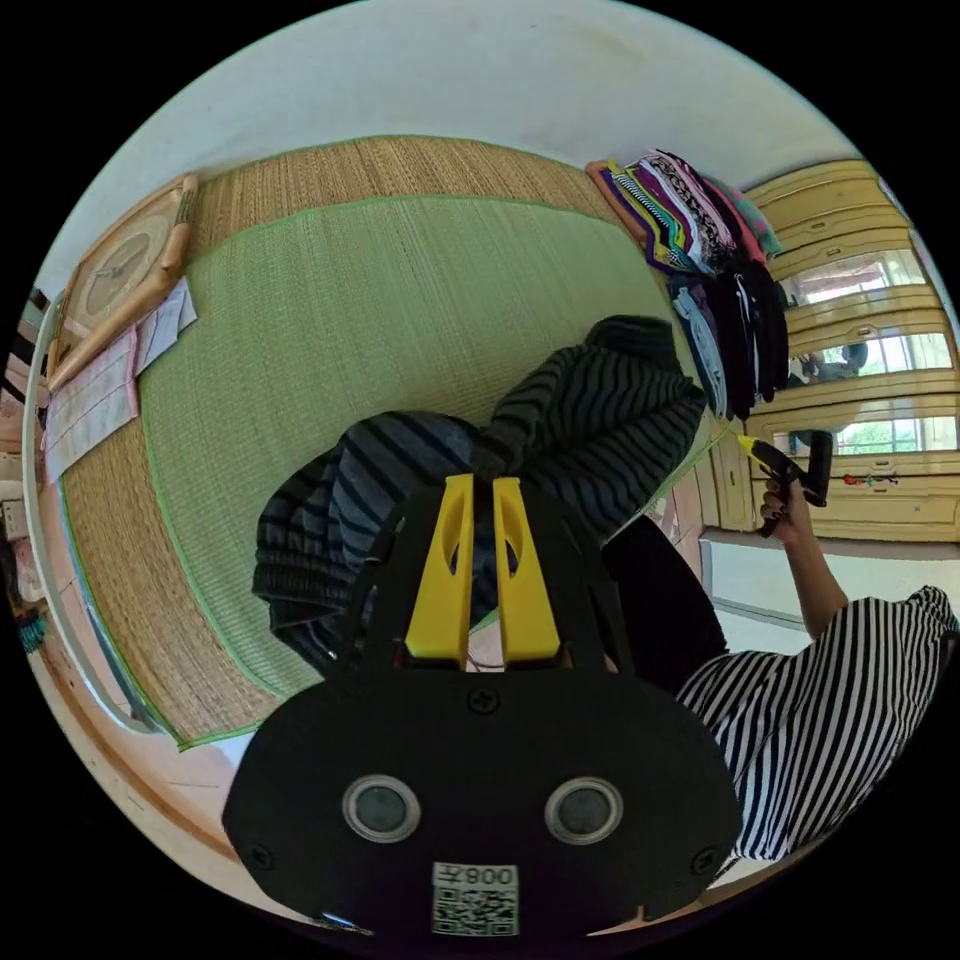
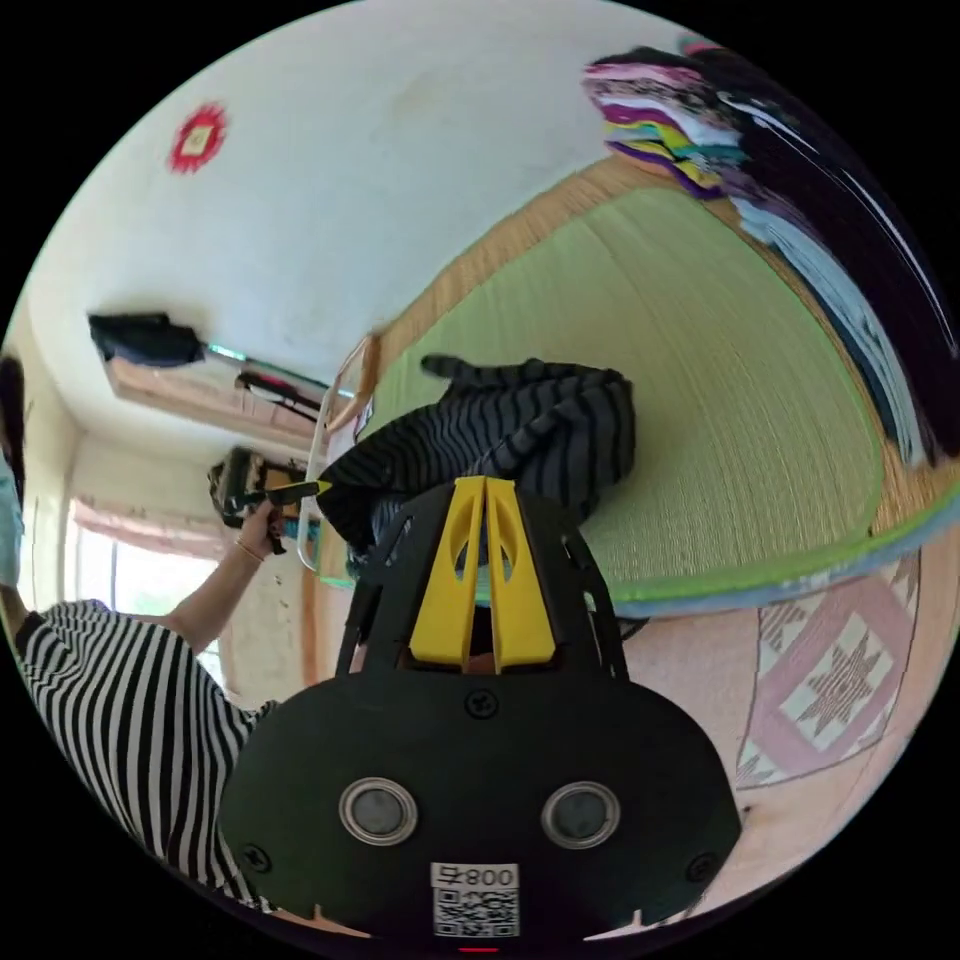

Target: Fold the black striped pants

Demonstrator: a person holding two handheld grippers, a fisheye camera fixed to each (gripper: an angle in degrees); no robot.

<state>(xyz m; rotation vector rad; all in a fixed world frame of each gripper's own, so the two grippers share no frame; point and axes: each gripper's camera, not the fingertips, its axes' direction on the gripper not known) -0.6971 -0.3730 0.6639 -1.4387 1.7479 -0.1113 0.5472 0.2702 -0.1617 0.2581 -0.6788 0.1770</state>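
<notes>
Both grippers are clamped on the black striped pants [image 1: 520, 440], bunched over the green straw mat [image 1: 330, 330]: left gripper [image 1: 483, 482] and right gripper [image 2: 485, 482], jaws nearly closed.

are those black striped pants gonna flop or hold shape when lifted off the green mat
Likely floppy: the black striped pants lie bunched in soft, drooping folds. Probably light, being thin knit fabric. On the green woven mat they would likely drag and crumple rather than slide.

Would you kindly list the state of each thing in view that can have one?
Pants: bunched on the mat, unfolded.
Left hand-held gripper: shut on the pants.
Right hand-held gripper: shut on the pants.
Clothes pile: folded, stacked.
Mat: spread flat.
</notes>
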